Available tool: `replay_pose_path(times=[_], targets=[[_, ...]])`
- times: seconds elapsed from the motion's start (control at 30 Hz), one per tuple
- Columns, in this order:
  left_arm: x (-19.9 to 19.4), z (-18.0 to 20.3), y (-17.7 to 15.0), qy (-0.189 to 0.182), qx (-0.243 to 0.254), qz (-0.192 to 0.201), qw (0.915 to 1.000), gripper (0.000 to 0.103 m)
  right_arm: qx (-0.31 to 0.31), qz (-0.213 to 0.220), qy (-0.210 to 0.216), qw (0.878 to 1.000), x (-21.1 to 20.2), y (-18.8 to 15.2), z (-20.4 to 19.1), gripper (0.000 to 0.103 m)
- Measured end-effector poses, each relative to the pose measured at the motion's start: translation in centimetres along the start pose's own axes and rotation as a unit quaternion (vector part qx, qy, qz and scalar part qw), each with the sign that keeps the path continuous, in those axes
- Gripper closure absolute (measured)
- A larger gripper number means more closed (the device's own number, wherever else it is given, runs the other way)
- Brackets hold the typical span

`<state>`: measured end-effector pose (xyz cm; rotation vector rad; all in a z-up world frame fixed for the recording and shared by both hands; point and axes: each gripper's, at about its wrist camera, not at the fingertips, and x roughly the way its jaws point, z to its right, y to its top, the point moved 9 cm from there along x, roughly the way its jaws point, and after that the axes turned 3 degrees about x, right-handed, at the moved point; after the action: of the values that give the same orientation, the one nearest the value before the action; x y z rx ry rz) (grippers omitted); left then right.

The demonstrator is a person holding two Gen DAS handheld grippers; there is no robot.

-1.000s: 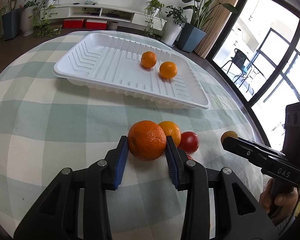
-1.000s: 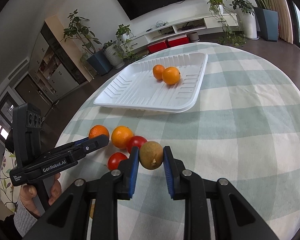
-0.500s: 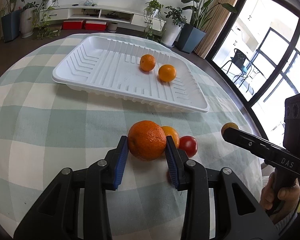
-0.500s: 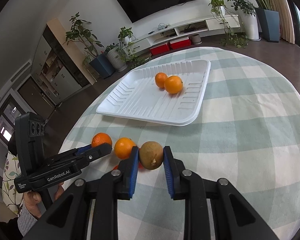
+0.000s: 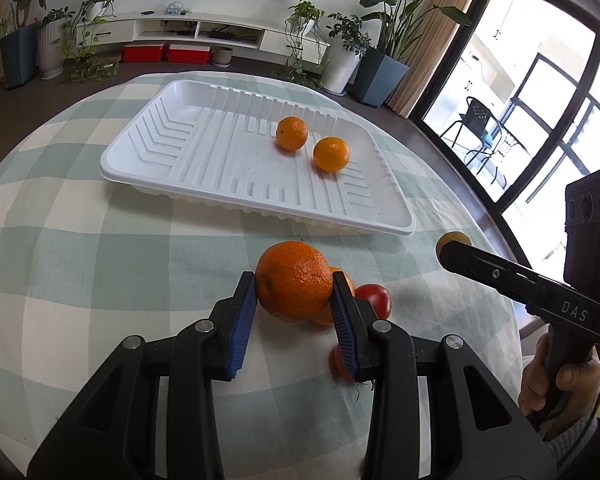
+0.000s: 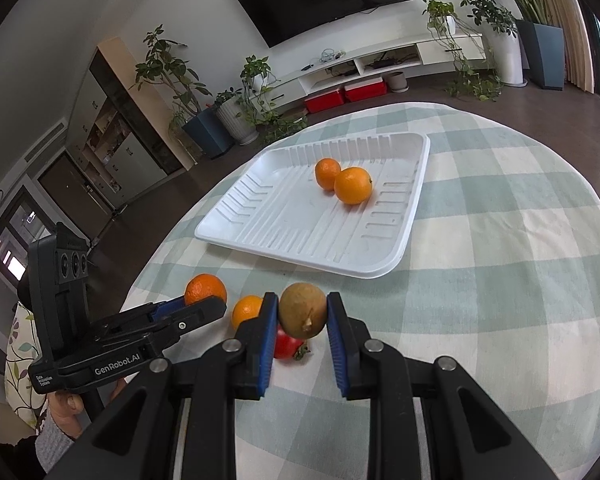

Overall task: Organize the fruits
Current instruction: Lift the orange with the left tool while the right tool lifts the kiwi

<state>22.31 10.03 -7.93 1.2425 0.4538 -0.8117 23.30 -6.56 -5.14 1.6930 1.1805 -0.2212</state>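
My left gripper point(image 5: 295, 286) is shut on a large orange point(image 5: 294, 280) and holds it above the checked tablecloth. My right gripper point(image 6: 302, 314) is shut on a brown kiwi point(image 6: 303, 315), also lifted; it shows at the right of the left wrist view point(image 5: 452, 240). A white tray point(image 5: 204, 184) ahead holds two small oranges point(image 5: 291, 133) point(image 5: 331, 154); the tray point(image 6: 380, 256) also shows in the right wrist view. Below the grippers an orange point(image 6: 247, 310) and red tomatoes point(image 5: 376, 298) point(image 6: 286, 346) lie on the cloth.
The round table's edge point(image 5: 496, 216) curves close on the right, with the glass door behind. The left gripper's body point(image 6: 112, 344) reaches in at the left of the right wrist view. Plants and a TV shelf stand beyond the table.
Both grippers have risen and moved forward toward the tray, each carrying its fruit. The fruits left on the cloth now lie lower and partly behind the fingers.
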Motion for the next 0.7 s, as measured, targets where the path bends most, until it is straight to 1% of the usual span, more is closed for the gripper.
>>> replay_pose_path(times=[0.4, 0.7], targets=[[0.1, -0.2, 0.4, 0.005, 0.0, -0.001, 1.0, 0.069, -0.015, 0.003, 0.001, 1.0, 0.7, 1.6, -0.4, 0.076], [0.1, -0.3, 1.2, 0.007, 0.005, 0.0, 1.0, 0.069, -0.016, 0.002, 0.001, 1.0, 0.7, 1.6, -0.4, 0.076]])
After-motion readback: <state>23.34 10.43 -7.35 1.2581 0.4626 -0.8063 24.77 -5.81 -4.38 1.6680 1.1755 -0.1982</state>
